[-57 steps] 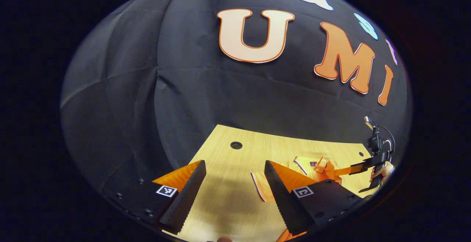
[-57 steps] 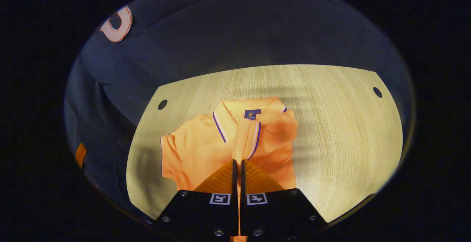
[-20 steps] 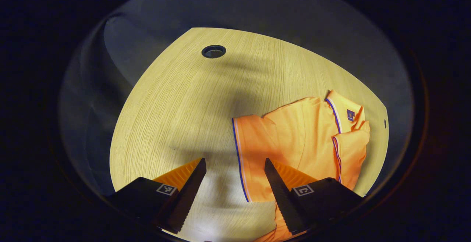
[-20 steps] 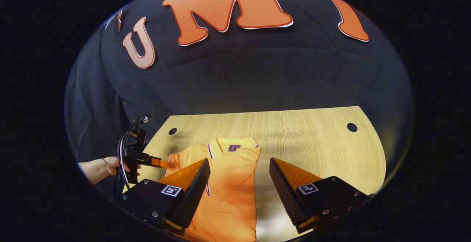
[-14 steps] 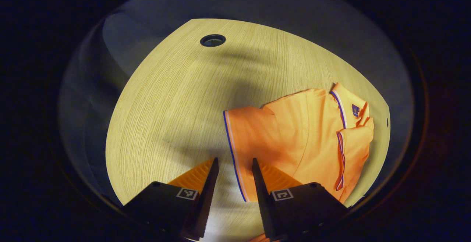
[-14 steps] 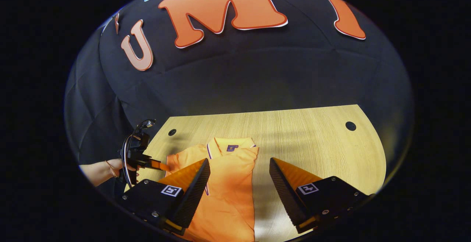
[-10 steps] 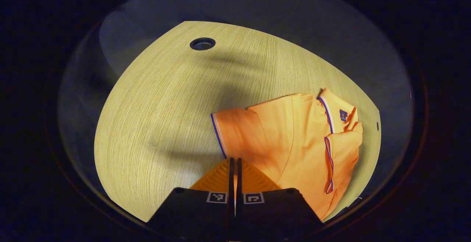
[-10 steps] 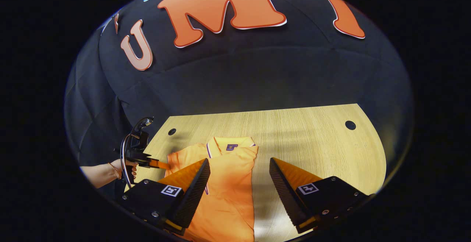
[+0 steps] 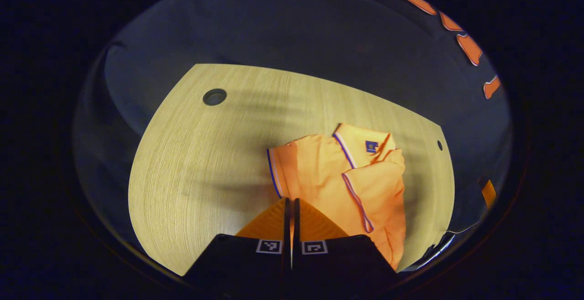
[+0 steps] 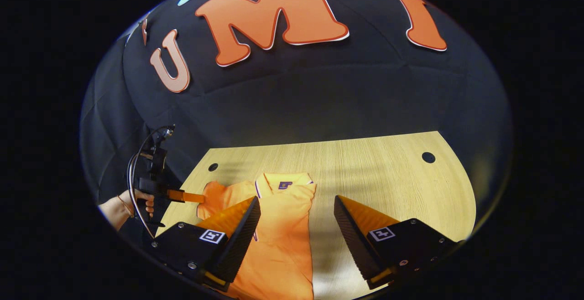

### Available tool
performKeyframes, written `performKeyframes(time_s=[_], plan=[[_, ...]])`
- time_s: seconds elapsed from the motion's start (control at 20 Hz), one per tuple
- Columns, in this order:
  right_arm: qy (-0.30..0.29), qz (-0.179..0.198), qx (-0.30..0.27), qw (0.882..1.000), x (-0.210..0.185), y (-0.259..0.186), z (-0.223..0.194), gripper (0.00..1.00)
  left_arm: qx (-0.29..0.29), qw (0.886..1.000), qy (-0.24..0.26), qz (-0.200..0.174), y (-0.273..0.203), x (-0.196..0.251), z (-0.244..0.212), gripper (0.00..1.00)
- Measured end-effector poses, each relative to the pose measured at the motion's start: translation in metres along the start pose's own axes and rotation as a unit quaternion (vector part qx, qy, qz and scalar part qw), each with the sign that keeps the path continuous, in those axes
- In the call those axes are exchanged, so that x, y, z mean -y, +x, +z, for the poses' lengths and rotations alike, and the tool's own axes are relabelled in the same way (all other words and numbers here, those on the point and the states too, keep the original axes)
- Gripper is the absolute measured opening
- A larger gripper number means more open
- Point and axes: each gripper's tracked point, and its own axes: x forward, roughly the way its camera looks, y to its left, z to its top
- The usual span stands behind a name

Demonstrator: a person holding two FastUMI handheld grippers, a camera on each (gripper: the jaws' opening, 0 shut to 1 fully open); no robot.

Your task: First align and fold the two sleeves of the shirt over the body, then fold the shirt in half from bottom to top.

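The left claw [image 9: 290, 209] is found closed, its two fingers together on the blue-and-white striped cuff of the left sleeve [image 9: 279, 172] of the orange short-sleeved polo shirt [image 9: 346, 186]. Half a second earlier the same closure was recorded with the sleeve spread flat on the pale wood-grain surface [image 9: 196, 163]; the sleeve is now drawn up and in toward the collar, with more of the booth wall seen above the surface. In the right gripper view the left claw [image 10: 200, 197] is seen raised higher at the shirt's near-left edge, held by a hand [image 10: 141, 202]. The right claw [image 10: 296, 218] is recorded unchanged, fingers wide apart above the shirt body, gripping nothing. The opposite sleeve lies folded over the chest. A round dark hole [image 9: 214, 96] is noted in the surface, well apart from the shirt.
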Motion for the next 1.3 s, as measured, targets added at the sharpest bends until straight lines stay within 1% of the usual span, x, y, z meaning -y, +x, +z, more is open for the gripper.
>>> performKeyframes(time_s=[0.05,0.15,0.25,0.35,0.45,0.5,0.6,0.7,0.8,0.85,0.9,0.95,1.0,1.05,1.1,1.15,1.2,1.25,1.3], plan=[[0.003,-0.001,0.002,1.0,0.001,-0.003,0.001,0.99,0.006,1.0,0.012,-0.01,-0.007,0.015,0.006,0.01],[0.009,-0.012,0.011,1.0,0.013,-0.015,0.0,0.99,0.015,0.998,0.054,-0.037,-0.021,0.066,0.012,0.01],[0.019,-0.019,0.014,1.0,0.022,-0.024,-0.002,0.99,0.018,0.996,0.086,-0.026,-0.016,0.085,0.012,0.01],[0.03,-0.031,0.014,0.999,0.037,-0.032,-0.007,0.99,0.006,0.995,0.087,-0.05,-0.009,0.123,0.004,0.01],[0.034,-0.036,0.013,0.999,0.043,-0.037,-0.011,0.99,-0.008,0.994,0.089,-0.062,0.003,0.147,-0.009,0.01],[0.037,-0.041,0.01,0.998,0.048,-0.038,-0.016,0.99,-0.017,0.994,0.092,-0.062,0.011,0.159,-0.015,0.01],[0.045,-0.044,0.006,0.998,0.051,-0.039,-0.019,0.99,-0.029,0.993,0.101,-0.057,0.024,0.169,-0.024,0.01],[0.047,-0.046,0.001,0.998,0.057,-0.04,-0.026,0.99,-0.038,0.994,0.094,-0.049,0.034,0.177,-0.031,0.01],[0.049,-0.047,-0.004,0.998,0.058,-0.038,-0.028,0.99,-0.043,0.994,0.086,-0.053,0.043,0.186,-0.039,0.04],[0.052,-0.046,-0.004,0.998,0.057,-0.039,-0.028,0.99,-0.043,0.993,0.073,-0.077,0.048,0.198,-0.043,0.1],[0.053,-0.045,-0.005,0.998,0.057,-0.037,-0.029,0.99,-0.044,0.993,0.067,-0.088,0.044,0.201,-0.044,0.2],[0.053,-0.044,-0.006,0.998,0.056,-0.037,-0.031,0.99,-0.041,0.993,0.069,-0.088,0.038,0.199,-0.042,0.41],[0.053,-0.043,-0.007,0.998,0.055,-0.037,-0.031,0.99,-0.036,0.993,0.069,-0.085,0.035,0.196,-0.04,0.51],[0.056,-0.038,-0.009,0.998,0.052,-0.036,-0.034,0.99,-0.029,0.994,0.06,-0.091,0.032,0.194,-0.04,0.56],[0.06,-0.035,-0.012,0.997,0.048,-0.035,-0.036,0.99,-0.022,0.994,0.054,-0.093,0.025,0.193,-0.038,0.51],[0.066,-0.03,-0.018,0.997,0.042,-0.033,-0.037,0.99,-0.018,0.994,0.051,-0.092,0.005,0.181,-0.039,0.74],[0.071,-0.028,-0.024,0.997,0.039,-0.031,-0.04,0.99,-0.01,0.995,0.05,-0.09,0.002,0.178,-0.038,0.98],[0.077,-0.021,-0.037,0.996,0.03,-0.031,-0.048,0.99,0.004,0.995,0.047,-0.088,-0.015,0.169,-0.039,0.97],[0.077,-0.021,-0.055,0.995,0.022,-0.032,-0.063,0.99,0.014,0.995,0.044,-0.084,-0.037,0.157,-0.048,0.99]])
